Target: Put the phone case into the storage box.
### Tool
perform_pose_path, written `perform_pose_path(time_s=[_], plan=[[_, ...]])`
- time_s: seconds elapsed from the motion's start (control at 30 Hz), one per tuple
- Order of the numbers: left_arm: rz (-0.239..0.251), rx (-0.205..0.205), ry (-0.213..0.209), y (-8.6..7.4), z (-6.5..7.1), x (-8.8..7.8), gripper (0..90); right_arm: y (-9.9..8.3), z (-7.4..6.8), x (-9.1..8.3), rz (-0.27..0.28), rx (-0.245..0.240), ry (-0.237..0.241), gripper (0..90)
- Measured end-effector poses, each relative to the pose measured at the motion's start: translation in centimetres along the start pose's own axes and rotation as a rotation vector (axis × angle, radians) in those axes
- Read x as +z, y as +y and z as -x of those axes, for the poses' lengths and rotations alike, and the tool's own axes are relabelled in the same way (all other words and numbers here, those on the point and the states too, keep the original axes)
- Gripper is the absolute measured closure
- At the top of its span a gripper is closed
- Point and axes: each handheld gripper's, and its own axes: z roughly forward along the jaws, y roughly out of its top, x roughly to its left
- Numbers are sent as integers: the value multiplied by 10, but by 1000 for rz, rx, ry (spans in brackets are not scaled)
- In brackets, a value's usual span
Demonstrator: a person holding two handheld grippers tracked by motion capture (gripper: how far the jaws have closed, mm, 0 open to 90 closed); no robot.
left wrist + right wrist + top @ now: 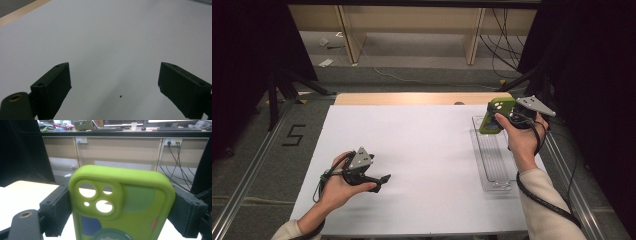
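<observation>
A lime-green phone case (495,115) with camera cut-outs and a cartoon print is held upright above the far end of a clear plastic tray (493,165) at the table's right side. My right gripper (498,114) is shut on it, one jaw pressing each long side. In the right gripper view the phone case (135,195) stands between the two black jaws of the right gripper (122,216). My left gripper (382,181) rests low over the white table top (422,145) at the near left. The left gripper (115,87) is open with nothing between its jaws.
The white sheet covers most of the table, with a wooden edge (412,98) along its far side. Black stands and curtains flank both sides. Desk legs and cables (504,45) lie on the floor beyond.
</observation>
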Motion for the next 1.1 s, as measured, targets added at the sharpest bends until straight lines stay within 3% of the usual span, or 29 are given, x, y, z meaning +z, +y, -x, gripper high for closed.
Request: perform_pose_path(time_s=[1.1], plan=[[-1, -2, -4, 0, 0, 1, 110, 1, 7, 8, -10, -10, -18, 167]])
